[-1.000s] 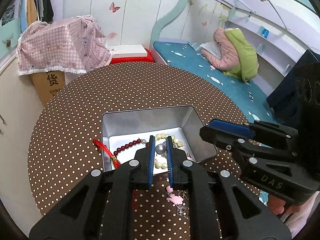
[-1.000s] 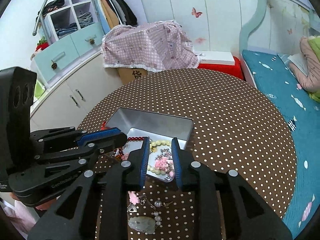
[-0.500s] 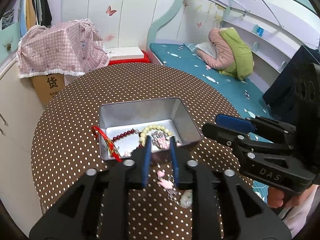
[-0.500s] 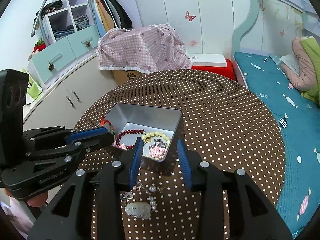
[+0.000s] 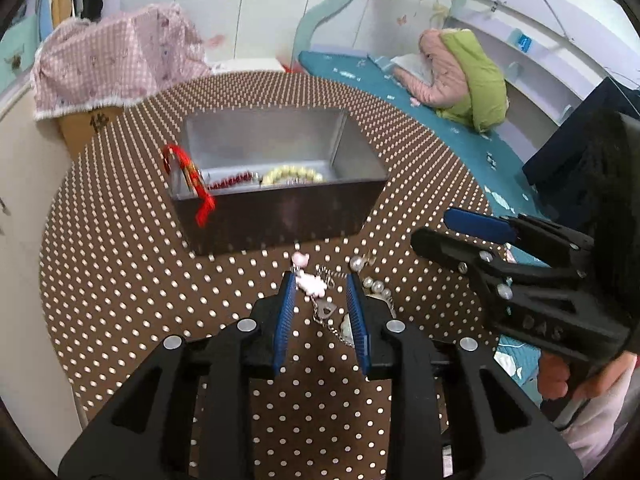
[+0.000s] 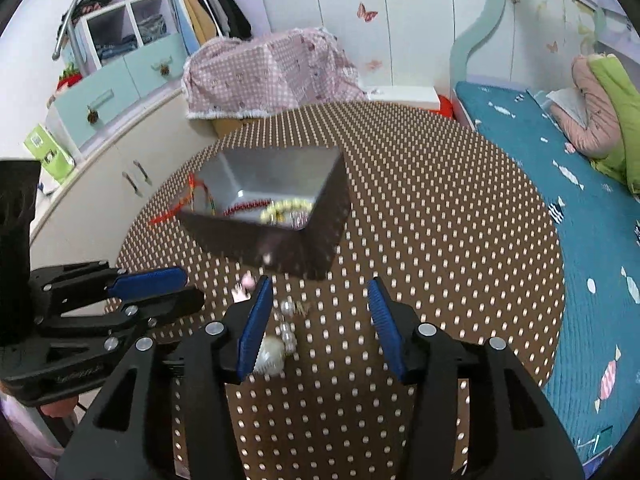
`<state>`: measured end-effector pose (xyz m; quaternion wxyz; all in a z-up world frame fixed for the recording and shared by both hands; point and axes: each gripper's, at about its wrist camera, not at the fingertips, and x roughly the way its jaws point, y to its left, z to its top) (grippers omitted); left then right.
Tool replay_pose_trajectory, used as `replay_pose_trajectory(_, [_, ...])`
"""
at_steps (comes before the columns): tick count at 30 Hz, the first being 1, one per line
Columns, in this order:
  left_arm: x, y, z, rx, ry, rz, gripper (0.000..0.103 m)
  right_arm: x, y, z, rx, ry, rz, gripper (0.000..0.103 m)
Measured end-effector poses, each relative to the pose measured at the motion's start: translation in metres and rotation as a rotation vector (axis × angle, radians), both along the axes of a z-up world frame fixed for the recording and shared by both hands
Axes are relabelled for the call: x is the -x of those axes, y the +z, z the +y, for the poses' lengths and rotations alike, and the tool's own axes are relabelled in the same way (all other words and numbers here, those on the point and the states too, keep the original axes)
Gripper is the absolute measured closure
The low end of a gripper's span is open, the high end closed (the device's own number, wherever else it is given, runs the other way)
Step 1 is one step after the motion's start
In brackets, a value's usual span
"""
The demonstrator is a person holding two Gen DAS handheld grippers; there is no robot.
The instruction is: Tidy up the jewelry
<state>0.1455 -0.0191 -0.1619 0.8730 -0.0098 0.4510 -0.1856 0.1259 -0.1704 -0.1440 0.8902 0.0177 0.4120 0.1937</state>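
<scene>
A: Blue ribbed pads on the left gripper [image 5: 322, 300] stand moderately apart and hold nothing; a second ago they were nearly closed above the tin. Between them on the cloth lies the pink-charm silver chain necklace [image 5: 310, 284], untouched.

B: And the right gripper [image 6: 320, 312]?

A: Spread wide, wider than half a second ago, and empty too. By its left pad, at about nine o'clock, sit the pale jade pendant [image 6: 270, 356] and the clear pearl-like beads [image 6: 287, 332].

B: So both have backed away from the rectangular silver metal tin [image 5: 280, 208]?

A: Yes; it now stands at twelve o'clock, farther off on the brown white-dotted tablecloth [image 5: 120, 264]. Inside are the dark red bead bracelet [image 5: 234, 179] and the cream bead bracelet [image 5: 292, 174]; a red cord tassel [image 5: 198, 190] hangs over its rim at ten o'clock.

B: Meaning?

A: I judge those pieces stowed, and the necklace next for picking.
</scene>
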Motion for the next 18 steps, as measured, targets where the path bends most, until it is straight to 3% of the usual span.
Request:
replay_pose_trajectory(2, [-0.003,-0.008,-0.004,-0.025,0.012,0.009,0.064,0.002,-0.006,0.003,0.006,0.012,0.012,0.055])
replay_pose_trajectory(8, [-0.017,-0.031,-0.011,-0.067,0.030,0.047,0.063,0.003,-0.017,0.006,0.019,0.026,0.034,0.054])
replay_pose_trajectory(14, [-0.028,-0.037,-0.015,-0.124,0.036,0.035,0.064,0.002,-0.022,0.006,0.031,0.027,0.040,0.054])
replay_pose_trajectory(16, [-0.030,-0.037,-0.016,-0.132,0.025,0.034,0.068,0.002,-0.023,0.007,0.038,0.030,0.041,0.054])
replay_pose_trajectory(17, [-0.030,-0.038,-0.017,-0.135,0.017,0.033,0.077,0.001,-0.025,0.008,0.039,0.032,0.043,0.054])
replay_pose_trajectory(18, [-0.030,-0.038,-0.016,-0.138,0.011,0.032,0.077,0.001,-0.025,0.008,0.038,0.036,0.045,0.054])
